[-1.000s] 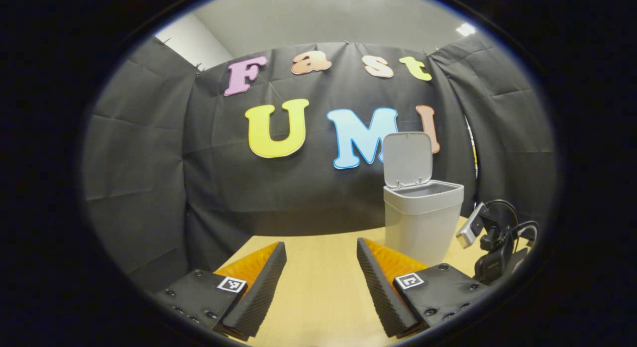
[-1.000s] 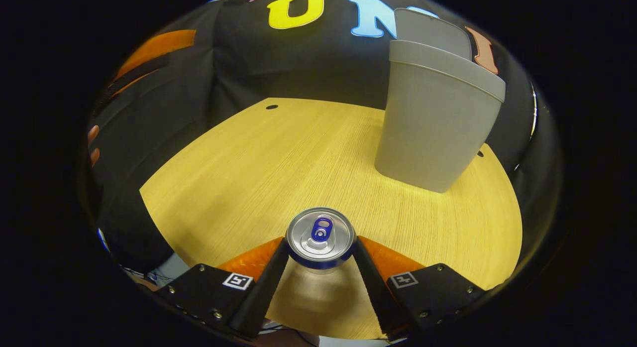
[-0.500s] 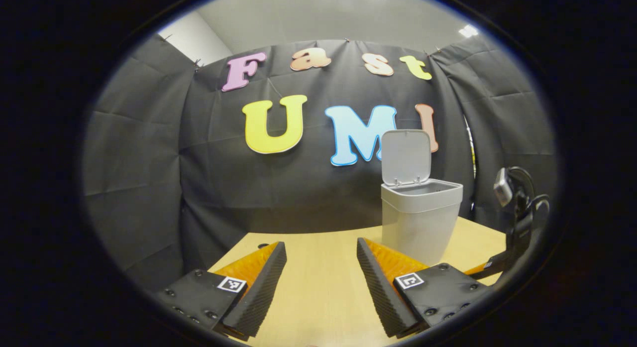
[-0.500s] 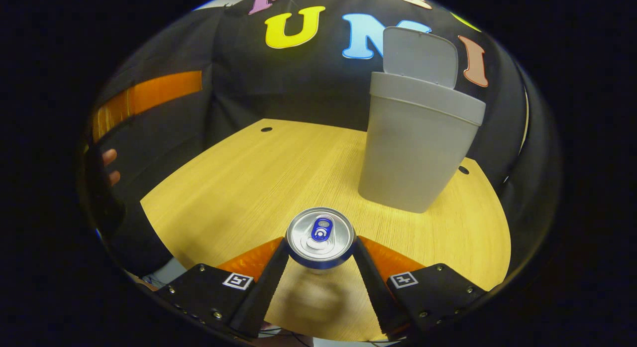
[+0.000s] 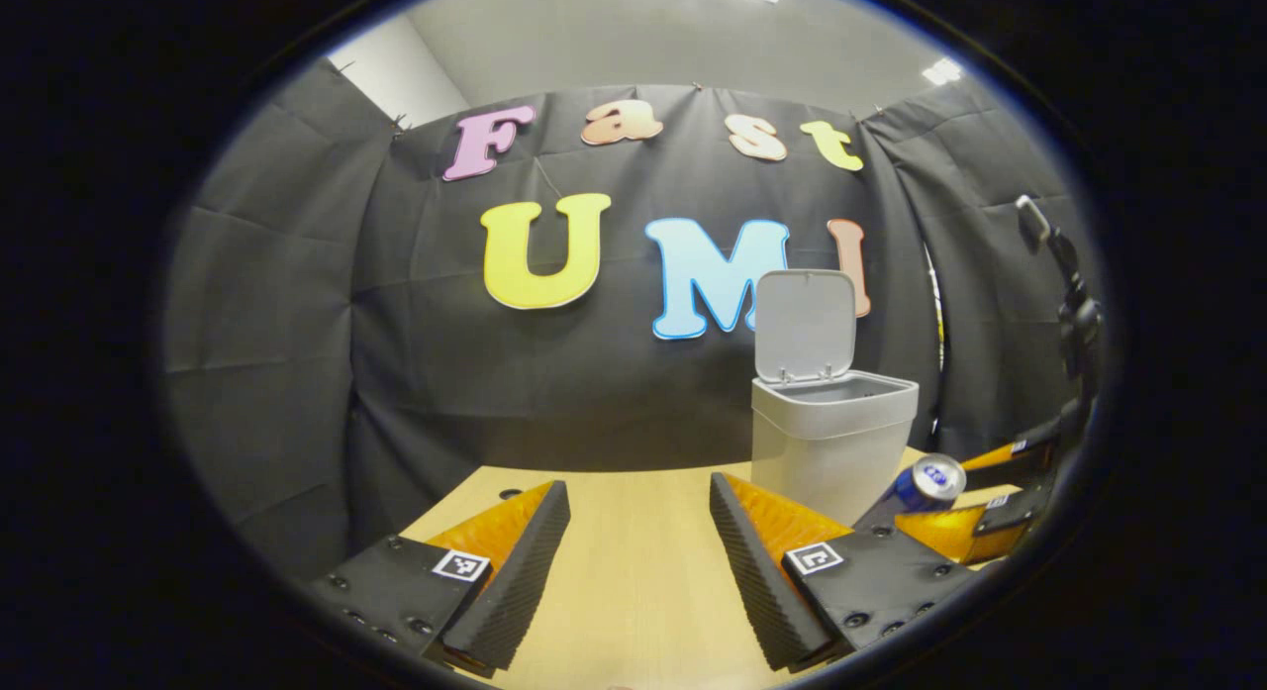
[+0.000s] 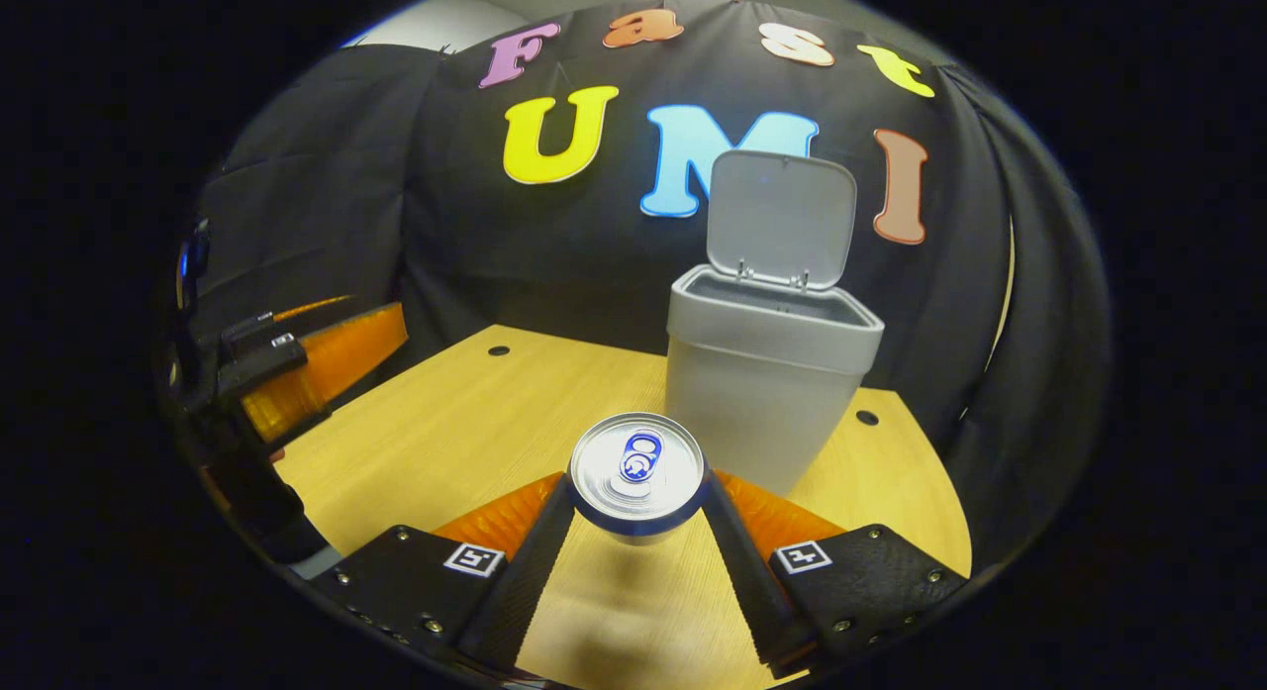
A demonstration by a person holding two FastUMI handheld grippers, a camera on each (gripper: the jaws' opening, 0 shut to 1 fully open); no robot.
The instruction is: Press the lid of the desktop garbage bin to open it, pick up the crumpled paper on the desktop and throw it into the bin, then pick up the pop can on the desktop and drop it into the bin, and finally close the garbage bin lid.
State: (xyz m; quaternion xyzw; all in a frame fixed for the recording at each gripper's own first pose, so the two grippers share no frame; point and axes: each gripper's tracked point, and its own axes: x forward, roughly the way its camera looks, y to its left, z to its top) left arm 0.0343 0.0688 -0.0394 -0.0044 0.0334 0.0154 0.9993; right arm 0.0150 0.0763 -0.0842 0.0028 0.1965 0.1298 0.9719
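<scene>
right hand-held gripper (image 6: pixel 638 517) clamps pop can (image 6: pixel 637 470) | left hand-held gripper (image 5: pixel 639 551) wide | bin (image 6: pixel 767 368) lid (image 6: pixel 780 218) up, contents unclear

- A recording booth in a lab or office room: creased black cloth (image 5: pixel 277 304) hangs behind and beside the tabletop (image 6: pixel 465 423).
- Above the cloth show a plain wall (image 5: pixel 391 76) and ceiling lights (image 5: pixel 940 71).

- My right gripper (image 6: pixel 638 517) — fingers clamped on either side of the pop can (image 6: pixel 638 472), raised off the desk.
- My left gripper (image 5: pixel 638 551) — fingers spread wide, nothing between them, held low.
</scene>
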